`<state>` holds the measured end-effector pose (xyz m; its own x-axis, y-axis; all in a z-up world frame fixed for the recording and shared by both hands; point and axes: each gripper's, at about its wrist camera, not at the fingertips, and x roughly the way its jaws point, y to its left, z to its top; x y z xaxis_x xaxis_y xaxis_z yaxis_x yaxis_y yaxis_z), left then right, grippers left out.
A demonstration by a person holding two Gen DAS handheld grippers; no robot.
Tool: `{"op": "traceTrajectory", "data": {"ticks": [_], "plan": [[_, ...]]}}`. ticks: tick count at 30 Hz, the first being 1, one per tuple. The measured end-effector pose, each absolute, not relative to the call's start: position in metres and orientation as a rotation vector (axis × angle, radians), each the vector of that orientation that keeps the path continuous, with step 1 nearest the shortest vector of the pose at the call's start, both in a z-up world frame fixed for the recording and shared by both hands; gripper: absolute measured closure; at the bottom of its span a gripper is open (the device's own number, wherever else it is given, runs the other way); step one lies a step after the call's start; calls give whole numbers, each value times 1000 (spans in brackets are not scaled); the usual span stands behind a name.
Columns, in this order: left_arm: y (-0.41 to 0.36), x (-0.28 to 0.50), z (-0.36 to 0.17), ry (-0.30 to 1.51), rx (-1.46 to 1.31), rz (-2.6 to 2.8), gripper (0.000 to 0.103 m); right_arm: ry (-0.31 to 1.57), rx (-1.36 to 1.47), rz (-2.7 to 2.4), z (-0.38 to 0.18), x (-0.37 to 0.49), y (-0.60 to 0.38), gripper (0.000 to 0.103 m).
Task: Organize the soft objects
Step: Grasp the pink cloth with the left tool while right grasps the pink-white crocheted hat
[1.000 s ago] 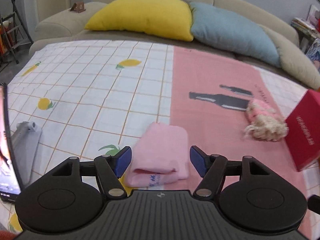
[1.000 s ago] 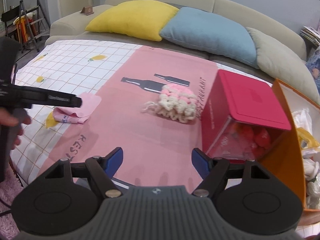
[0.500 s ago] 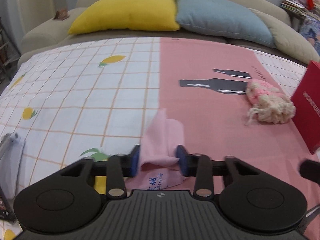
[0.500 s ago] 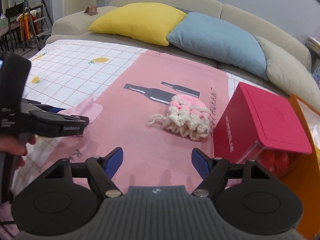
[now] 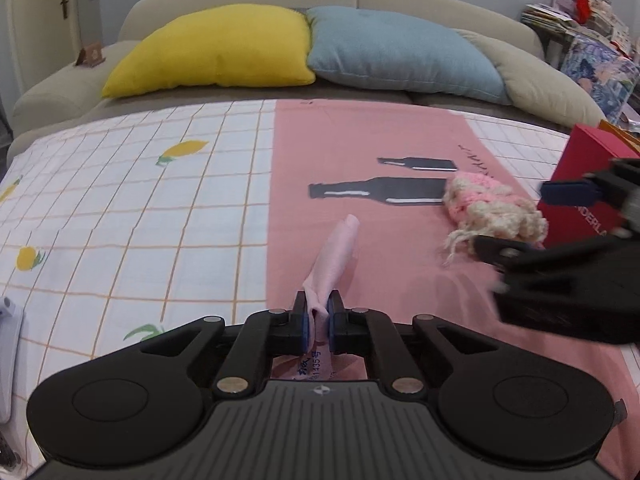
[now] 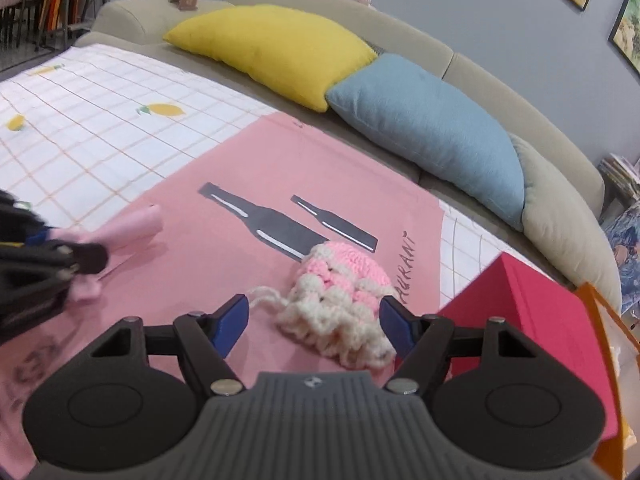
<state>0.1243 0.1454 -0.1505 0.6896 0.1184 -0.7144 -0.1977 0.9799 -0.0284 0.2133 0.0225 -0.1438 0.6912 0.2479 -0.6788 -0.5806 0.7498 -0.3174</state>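
My left gripper is shut on a folded pink cloth, which sticks out forward between the pads, pinched into a narrow fold. The cloth also shows at the left of the right wrist view. A pink and cream knitted piece lies on the pink tablecloth. My right gripper is open, its blue pads on either side of the knitted piece. In the left wrist view the knitted piece lies to the right, with the right gripper beside it.
A red box stands right of the knitted piece, with an orange container behind it. A sofa carries a yellow cushion, a blue cushion and a beige cushion. A white device lies at the left edge.
My left gripper closed on the pink cloth and squeezed it into a narrow fold. My right gripper moved forward until its open pads came around the knitted piece.
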Motion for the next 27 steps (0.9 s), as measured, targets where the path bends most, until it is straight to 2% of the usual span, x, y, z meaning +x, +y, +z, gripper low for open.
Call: {"op": "traceTrajectory", "data": {"ticks": [11, 13, 18, 24, 27], "plan": [[150, 124, -148, 777, -141, 160, 94, 761, -518, 407, -170, 244, 30, 36], [150, 124, -147, 776, -148, 158, 94, 760, -517, 415, -171, 242, 30, 40], [148, 123, -145, 762, -143, 148, 94, 786, -514, 423, -170, 245, 29, 58], [145, 121, -144, 764, -125, 145, 94, 772, -689, 478, -170, 240, 43, 73], [145, 117, -142, 757, -120, 156, 94, 759, -678, 497, -159, 235, 38, 78]]}}
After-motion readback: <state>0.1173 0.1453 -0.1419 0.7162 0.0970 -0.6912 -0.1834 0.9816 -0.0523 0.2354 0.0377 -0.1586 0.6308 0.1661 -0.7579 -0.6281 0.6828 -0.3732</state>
